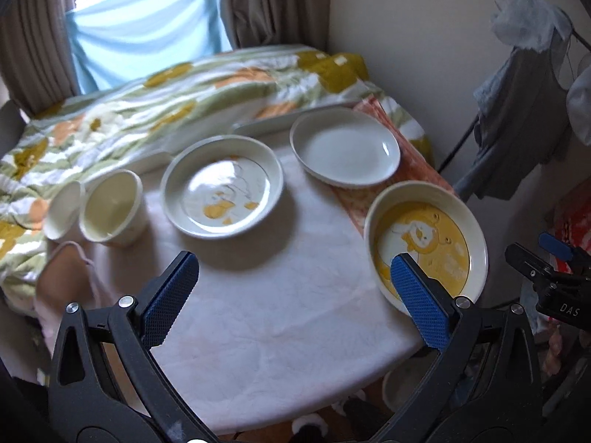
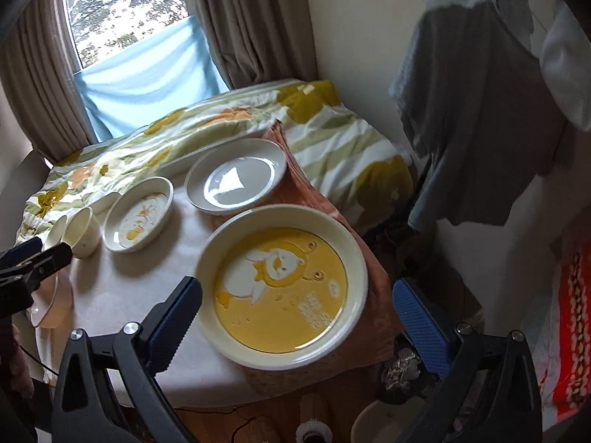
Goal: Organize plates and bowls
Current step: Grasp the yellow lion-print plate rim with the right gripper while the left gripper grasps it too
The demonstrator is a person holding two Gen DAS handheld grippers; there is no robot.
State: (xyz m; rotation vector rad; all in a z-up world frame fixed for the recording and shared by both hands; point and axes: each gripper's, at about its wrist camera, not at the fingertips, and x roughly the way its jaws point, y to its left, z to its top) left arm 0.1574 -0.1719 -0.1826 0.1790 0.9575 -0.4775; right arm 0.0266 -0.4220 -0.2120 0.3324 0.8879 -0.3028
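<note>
A round table [image 1: 280,332] holds a yellow bear plate [image 1: 424,243] at the right edge, a cream plate with orange marks [image 1: 221,188] in the middle, a plain white plate [image 1: 345,146] at the back, and two cups [image 1: 110,208] tipped on their sides at the left. My left gripper [image 1: 291,277] is open and empty above the table's near half. My right gripper [image 2: 295,306] is open and empty, its jaws spread either side of the yellow bear plate [image 2: 280,288], above it. The white plate [image 2: 236,173] and cream plate [image 2: 138,214] lie beyond.
A flowered quilt [image 1: 147,110] covers the bed behind the table. An orange cloth [image 2: 325,199] lies under the right plates. Grey clothes [image 2: 480,110] hang on a rack at the right. A pink item [image 2: 51,302] lies at the table's left edge.
</note>
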